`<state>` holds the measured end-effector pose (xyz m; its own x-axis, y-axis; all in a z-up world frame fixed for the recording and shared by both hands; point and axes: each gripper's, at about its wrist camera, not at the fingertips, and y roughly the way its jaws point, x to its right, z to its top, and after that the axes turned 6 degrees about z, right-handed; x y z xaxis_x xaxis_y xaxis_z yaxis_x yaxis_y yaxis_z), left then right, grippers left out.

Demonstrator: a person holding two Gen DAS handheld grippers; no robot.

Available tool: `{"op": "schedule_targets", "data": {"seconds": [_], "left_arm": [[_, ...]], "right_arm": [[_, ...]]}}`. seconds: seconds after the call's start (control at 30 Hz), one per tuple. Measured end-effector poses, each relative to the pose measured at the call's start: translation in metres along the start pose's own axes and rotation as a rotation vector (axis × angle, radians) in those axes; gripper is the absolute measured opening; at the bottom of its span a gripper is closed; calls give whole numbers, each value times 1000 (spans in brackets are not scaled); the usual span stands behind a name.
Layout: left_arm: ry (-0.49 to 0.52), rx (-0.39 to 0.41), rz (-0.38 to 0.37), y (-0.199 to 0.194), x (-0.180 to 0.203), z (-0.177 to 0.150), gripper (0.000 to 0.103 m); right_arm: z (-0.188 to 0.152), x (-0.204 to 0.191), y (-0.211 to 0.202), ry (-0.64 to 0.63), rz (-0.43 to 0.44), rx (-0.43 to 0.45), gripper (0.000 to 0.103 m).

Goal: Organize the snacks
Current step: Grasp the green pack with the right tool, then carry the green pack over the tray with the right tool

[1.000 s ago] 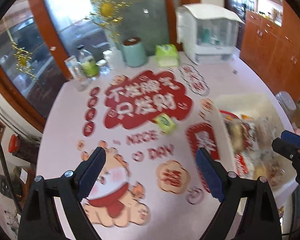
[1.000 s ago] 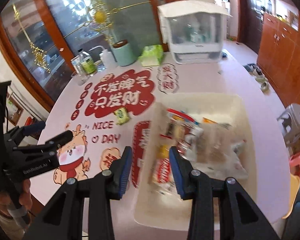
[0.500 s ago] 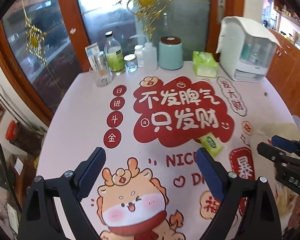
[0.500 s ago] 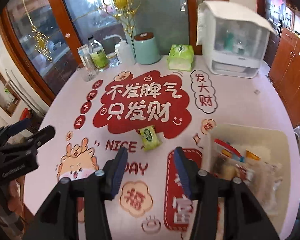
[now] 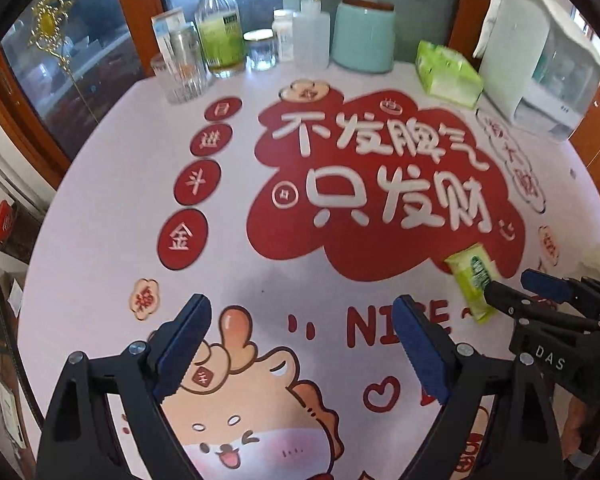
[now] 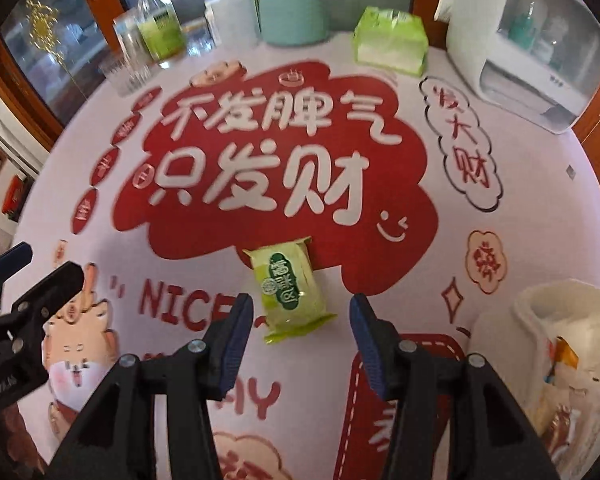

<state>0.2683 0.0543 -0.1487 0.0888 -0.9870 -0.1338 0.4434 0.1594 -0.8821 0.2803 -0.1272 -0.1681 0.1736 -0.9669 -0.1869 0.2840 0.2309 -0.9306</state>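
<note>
Snack: one green packet is seen lying flat on the table cover, at the lower edge of the big red patch, tilted a little; in the left wrist view the same packet is found far right, partly hidden by the right gripper's tips.
Right gripper: held above the packet and pointed steeply down; the jaws are parted about halfway, wider than the packet, and nothing is gripped. The packet's near end is framed between the blue pads, untouched.
Left gripper: jaws spread wide, nothing held; only the printed cartoon animal and lettering are seen beneath it.
Bin: a white tub is seen at lower right, near the packet but apart from it, with other wrapped snacks inside; these are too blurred to be named.
Back of table: a glass, bottles, a teal canister, a green tissue pack and a white appliance are lined along the far edge.
</note>
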Motion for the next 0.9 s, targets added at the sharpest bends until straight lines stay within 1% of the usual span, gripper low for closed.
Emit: {"op": "schedule_targets", "data": {"seconds": [0.1,0.2,0.3,0.37,0.4,0.43,0.57,0.7,0.83,0.9], "left_arm": [[5,-15,12,14,4,-1,91],[-1,-28,15,22,2,0,91],[-5,-35,12,24,1,-1,91],[0,-36,12,24,1,-3,91],[2,-36,12,23,2,-3,91],[4,-37,13,22,2,-3,91],[9,-44,6,16,3,-9,91],[32,-48,2,2,5,-20,91],[72,-48,-13,-21,12,-39,91],[91,-44,-26,-34,18,-48,91]], "right_arm": [[1,2,13,14,7,-23,51],[2,-1,21,4,6,-27,51],[1,-4,28,-10,-14,-32,51],[-1,-8,28,-31,-36,-19,48],[-3,-10,28,-41,-52,-16,44],[-4,-11,27,-44,-51,-13,37],[-11,-13,23,-21,-45,-19,37],[-29,-14,7,26,12,-11,37],[-53,-16,-26,58,65,19,37],[-66,-17,-44,57,74,44,37]]}}
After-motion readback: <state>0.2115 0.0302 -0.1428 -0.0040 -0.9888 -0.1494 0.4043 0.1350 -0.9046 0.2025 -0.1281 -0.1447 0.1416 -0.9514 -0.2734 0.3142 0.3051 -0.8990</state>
